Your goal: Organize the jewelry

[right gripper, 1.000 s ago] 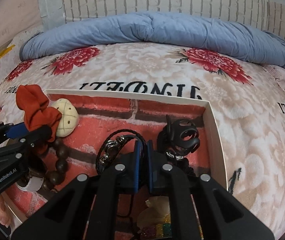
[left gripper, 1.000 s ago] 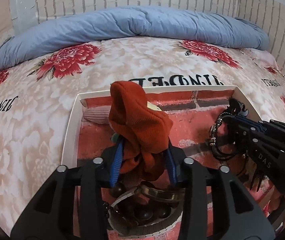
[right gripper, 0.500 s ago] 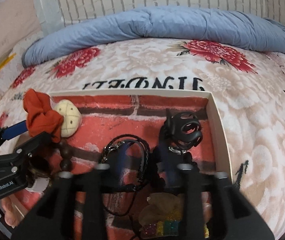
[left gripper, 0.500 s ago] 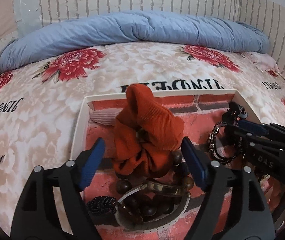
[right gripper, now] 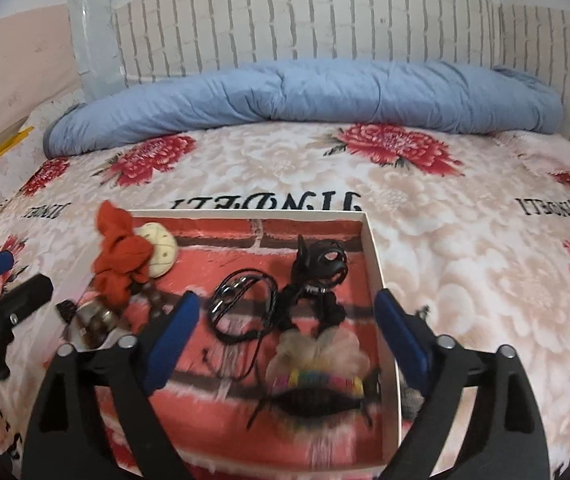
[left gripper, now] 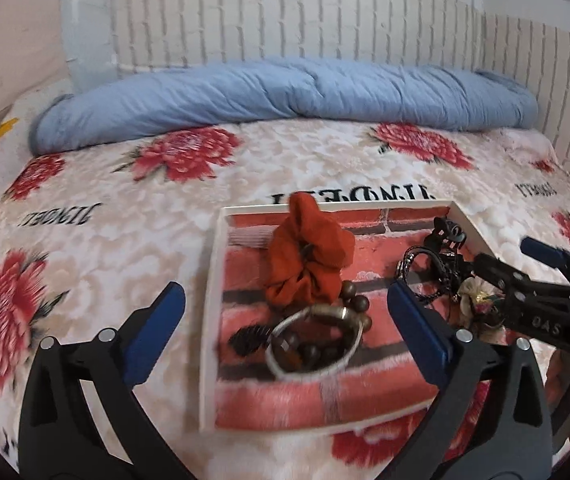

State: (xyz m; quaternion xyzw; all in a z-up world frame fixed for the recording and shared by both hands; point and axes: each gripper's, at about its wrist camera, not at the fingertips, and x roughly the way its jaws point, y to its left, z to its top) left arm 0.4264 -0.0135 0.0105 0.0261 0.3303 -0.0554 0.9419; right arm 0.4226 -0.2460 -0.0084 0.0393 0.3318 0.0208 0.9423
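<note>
Now both grippers stand wide, jaws having just been opening, with nothing clamped. Beneath the left gripper (left gripper: 285,312), the rust-orange fabric scrunchie (left gripper: 309,256) rests inside the shallow white-rimmed tray (left gripper: 209,280), touching dark wooden beads (left gripper: 355,300) and a silver bangle (left gripper: 313,340). Ahead of the right gripper (right gripper: 285,316), a black braided cord bracelet (right gripper: 245,292) and black plastic claw clip (right gripper: 321,260) lie in the tray on the floral bedspread (right gripper: 465,260).
</note>
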